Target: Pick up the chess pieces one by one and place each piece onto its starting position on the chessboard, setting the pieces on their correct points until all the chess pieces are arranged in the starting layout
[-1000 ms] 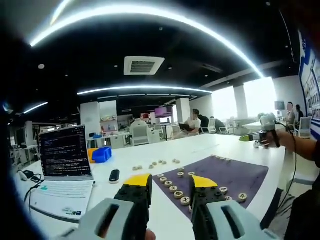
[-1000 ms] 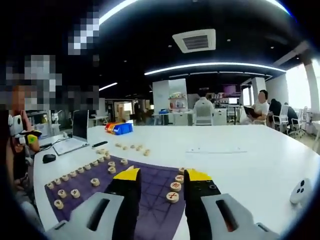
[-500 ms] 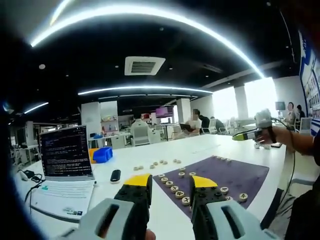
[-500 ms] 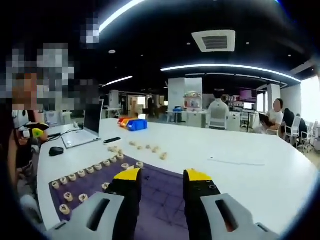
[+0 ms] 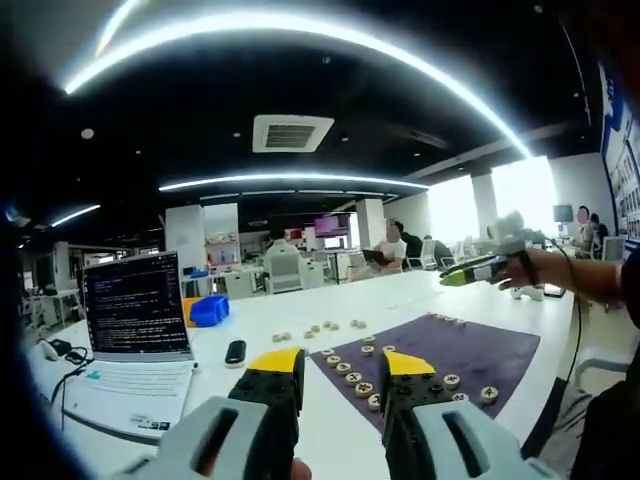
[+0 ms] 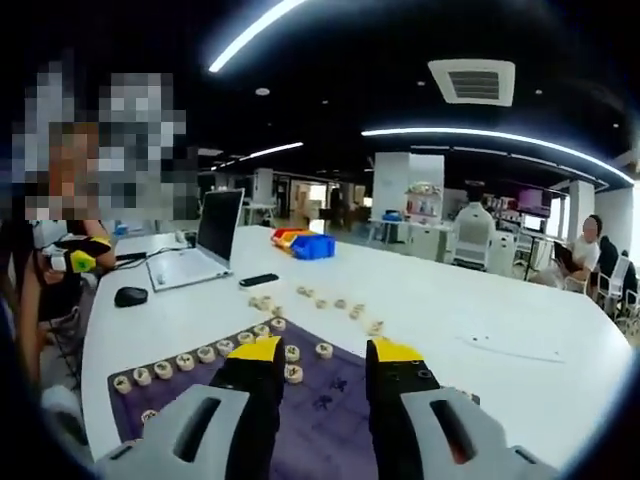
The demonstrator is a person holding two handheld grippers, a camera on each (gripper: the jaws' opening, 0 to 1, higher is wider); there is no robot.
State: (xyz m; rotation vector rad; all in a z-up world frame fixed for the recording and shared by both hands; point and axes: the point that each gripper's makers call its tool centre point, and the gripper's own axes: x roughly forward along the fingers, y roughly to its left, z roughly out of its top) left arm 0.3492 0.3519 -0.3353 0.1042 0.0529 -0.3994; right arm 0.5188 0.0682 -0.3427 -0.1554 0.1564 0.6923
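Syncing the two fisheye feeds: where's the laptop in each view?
Left gripper view: the open laptop sits at left on the white table, screen facing the camera.
Right gripper view: the laptop is left of centre, farther off, seen from the side.
Shared landmark: the blue bin, right of the laptop in both views.

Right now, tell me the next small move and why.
Probably lower the right gripper toward the loose pieces on the white table beyond the purple board. Its jaws are open and empty, and those pieces lie off the board, unplaced.
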